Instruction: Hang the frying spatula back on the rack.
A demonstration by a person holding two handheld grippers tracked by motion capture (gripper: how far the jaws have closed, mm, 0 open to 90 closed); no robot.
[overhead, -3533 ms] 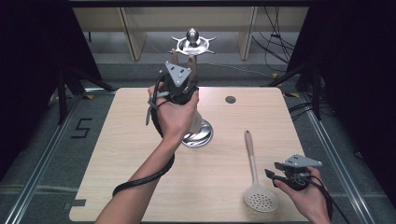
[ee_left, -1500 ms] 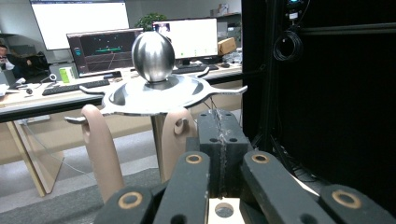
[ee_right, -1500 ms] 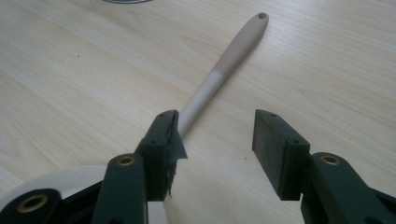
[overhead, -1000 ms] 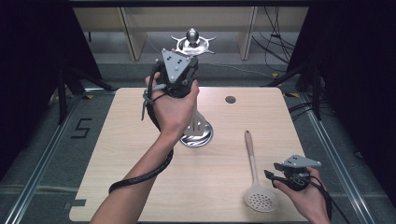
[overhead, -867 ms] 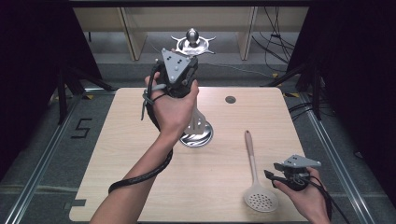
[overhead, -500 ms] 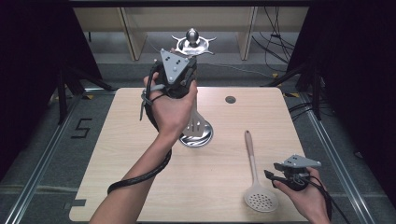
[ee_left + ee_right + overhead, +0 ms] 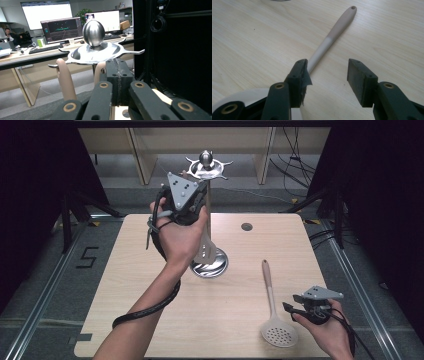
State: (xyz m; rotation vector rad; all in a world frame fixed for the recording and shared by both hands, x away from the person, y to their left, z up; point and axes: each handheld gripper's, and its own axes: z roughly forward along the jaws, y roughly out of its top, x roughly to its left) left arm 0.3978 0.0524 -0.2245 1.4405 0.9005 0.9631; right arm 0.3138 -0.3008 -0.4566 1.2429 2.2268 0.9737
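A metal utensil stand (image 7: 212, 267) rises from the table's middle, topped by a hooked disc and an egg-shaped knob (image 7: 93, 32). My left gripper (image 7: 192, 200) is raised beside that top, its jaws shut (image 7: 119, 68) with nothing seen between the pads. Two beige handles (image 7: 63, 77) hang under the disc, one of them (image 7: 98, 71) just left of my pads. A pale flat blade (image 7: 206, 251) hangs low by the pole. A beige skimmer (image 7: 272, 295) lies flat at the front right. My right gripper (image 7: 296, 307) rests open near its head, its handle (image 7: 334, 35) running out from under one jaw.
The light wooden table (image 7: 150, 285) has a small dark hole (image 7: 246, 226) at the back right. Wooden shelf legs and cables stand beyond the far edge, with dark curtains at both sides. My left gripper's cable (image 7: 150, 307) loops over the front left.
Since the earliest frame my left gripper has risen toward the stand's top. Over the last second nothing has visibly moved.
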